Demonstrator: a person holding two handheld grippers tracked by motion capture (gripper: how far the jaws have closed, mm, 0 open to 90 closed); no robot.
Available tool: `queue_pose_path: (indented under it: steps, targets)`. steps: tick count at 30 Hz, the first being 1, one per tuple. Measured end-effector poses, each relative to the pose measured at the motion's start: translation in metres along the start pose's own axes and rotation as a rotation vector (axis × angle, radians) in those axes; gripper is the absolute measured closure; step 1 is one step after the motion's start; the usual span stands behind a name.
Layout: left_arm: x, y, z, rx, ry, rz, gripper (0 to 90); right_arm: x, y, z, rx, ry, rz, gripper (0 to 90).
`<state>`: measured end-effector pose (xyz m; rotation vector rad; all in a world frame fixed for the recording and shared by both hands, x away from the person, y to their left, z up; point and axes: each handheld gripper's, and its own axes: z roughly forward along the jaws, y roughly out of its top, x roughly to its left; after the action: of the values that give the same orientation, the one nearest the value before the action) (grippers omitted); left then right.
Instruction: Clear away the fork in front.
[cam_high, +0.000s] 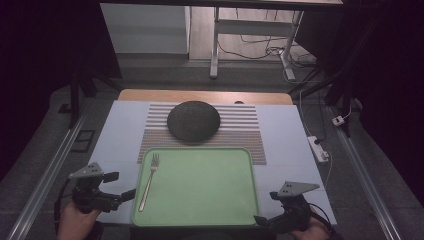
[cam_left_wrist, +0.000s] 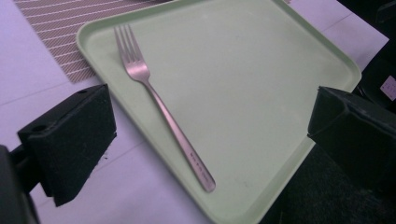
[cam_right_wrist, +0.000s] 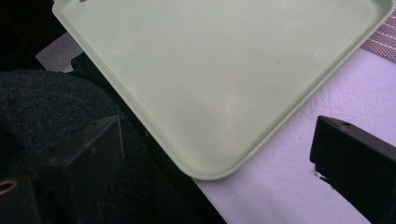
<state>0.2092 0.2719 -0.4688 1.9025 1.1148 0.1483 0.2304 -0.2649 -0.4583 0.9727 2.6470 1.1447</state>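
Steel fork (cam_high: 149, 180) lies flat along the left side of the green tray (cam_high: 210, 220), tines toward the far edge, handle toward the person. Nothing else is on the tray. Judged from this layout, the work has barely begun: the fork is untouched and neither tool holds anything.

Left tool (cam_high: 123, 186) hovers just off the tray's left rim, jaws wide apart; in the left gripper view the fork (cam_left_wrist: 161, 105) sits between and beyond the two black jaws, so it looks lined up for a reach. Right tool (cam_high: 266, 207) hangs at the tray's near right corner, jaws also spread, clamped on nothing; the right gripper view shows that tray (cam_right_wrist: 224, 74) corner overhanging the table edge.

Surroundings: a dark, rough-textured round object (cam_high: 193, 120), possibly an upturned bowl, rests on a striped placemat (cam_high: 240, 135) just beyond the tray. White table (cam_high: 120, 130) cover underneath. Nothing blocks the fork; the low tray rim beside the handle is the only hindrance to a flat grasp.
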Motion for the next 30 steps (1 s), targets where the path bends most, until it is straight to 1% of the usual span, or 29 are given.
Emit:
queue_pose_path:
  steps: [7, 13, 18, 25, 27, 30]
  targets:
    - [-0.001, -0.010, -0.011, -0.012, 0.023, 0.000, 0.9, 0.000, 0.000, 0.001, 0.003, -0.006, -0.003, 3.0]
    - [-0.001, -0.017, -0.015, 0.006, 0.044, 0.003, 0.7, 0.000, 0.000, 0.001, 0.004, -0.011, -0.001, 3.0]
    - [-0.001, -0.021, -0.018, 0.015, 0.049, -0.003, 0.4, 0.000, 0.000, 0.001, 0.007, -0.013, 0.001, 3.0]
    - [-0.002, -0.025, -0.019, 0.072, 0.070, -0.009, 0.4, 0.001, 0.001, 0.001, 0.009, -0.015, 0.004, 3.0]
    - [-0.002, -0.026, -0.019, 0.089, 0.068, -0.013, 0.3, 0.001, 0.001, 0.001, 0.015, -0.021, 0.000, 3.0]
    - [0.001, -0.026, -0.020, 0.096, 0.058, -0.031, 0.3, 0.001, 0.001, 0.002, 0.016, -0.019, 0.003, 3.0]
